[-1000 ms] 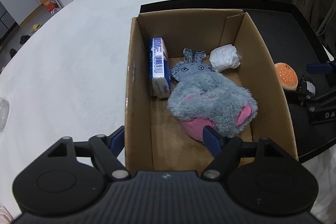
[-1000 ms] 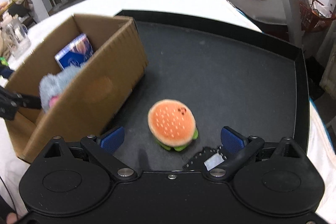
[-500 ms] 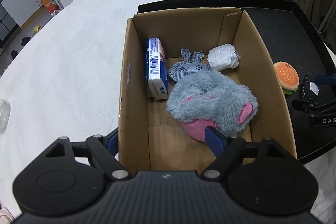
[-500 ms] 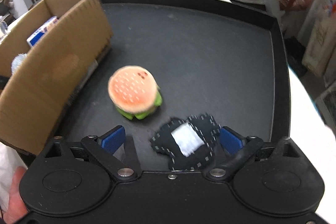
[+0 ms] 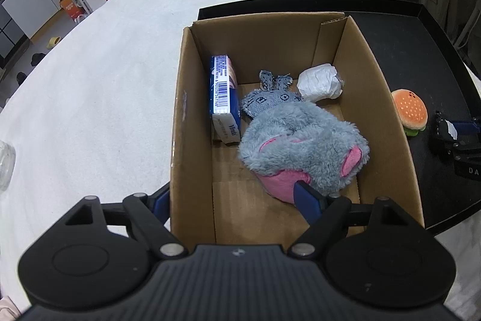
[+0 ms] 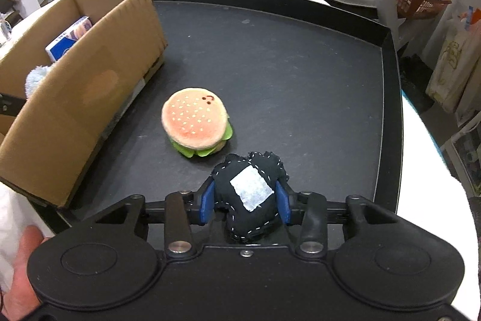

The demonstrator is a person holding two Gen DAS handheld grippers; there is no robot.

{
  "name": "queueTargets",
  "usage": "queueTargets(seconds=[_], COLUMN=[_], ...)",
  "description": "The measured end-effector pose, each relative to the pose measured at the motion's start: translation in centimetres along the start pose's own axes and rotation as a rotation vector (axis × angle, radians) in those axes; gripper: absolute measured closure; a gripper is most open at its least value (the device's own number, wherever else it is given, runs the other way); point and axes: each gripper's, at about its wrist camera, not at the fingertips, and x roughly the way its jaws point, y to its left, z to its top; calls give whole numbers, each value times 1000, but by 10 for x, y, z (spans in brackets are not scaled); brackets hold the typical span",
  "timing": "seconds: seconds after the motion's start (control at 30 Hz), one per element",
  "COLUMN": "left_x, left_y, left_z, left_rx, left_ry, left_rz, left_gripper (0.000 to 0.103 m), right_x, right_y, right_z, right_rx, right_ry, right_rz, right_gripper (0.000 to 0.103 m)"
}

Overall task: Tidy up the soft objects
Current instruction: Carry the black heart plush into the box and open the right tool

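Observation:
A cardboard box (image 5: 387, 98) (image 6: 75, 98) stands on the left part of a black tray (image 6: 300, 74). In it lie a grey and pink plush (image 5: 303, 146), a small grey denim bunny (image 5: 270, 98), a blue tissue pack (image 5: 224, 98) and a white crumpled wad (image 5: 320, 81). My left gripper (image 5: 234, 197) is open, its fingers straddling the box's near left wall. A burger plush (image 6: 194, 121) (image 5: 409, 112) lies on the tray right of the box. My right gripper (image 6: 245, 202) is shut on a black stitched plush with a white patch (image 6: 251, 194), just in front of the burger.
The tray's raised rim (image 6: 390, 98) runs along the right and far side. The tray sits on a white tabletop (image 5: 105, 86). A clear bottle (image 5: 6, 164) stands at the far left of the table. A hand (image 6: 21, 260) shows at the lower left of the right wrist view.
My right gripper moved right from the burger plush to the black stitched plush and shut on it. My left gripper shifted slightly relative to the box and stayed open.

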Motion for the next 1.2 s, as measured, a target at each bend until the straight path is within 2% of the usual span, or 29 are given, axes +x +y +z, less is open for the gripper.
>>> queueTargets(seconds=[0.37, 1.2], left_x=[-5, -17], left_y=[6, 48], left_z=[0, -17], left_rx=[-9, -69], left_ry=[-7, -61], left_rz=[-19, -58], left_gripper=[22, 25], right_x=[-15, -59], right_y=[5, 63], right_z=[19, 76], right_rx=[4, -206], right_ry=[-16, -158], right_rz=[9, 22], right_gripper=[62, 61])
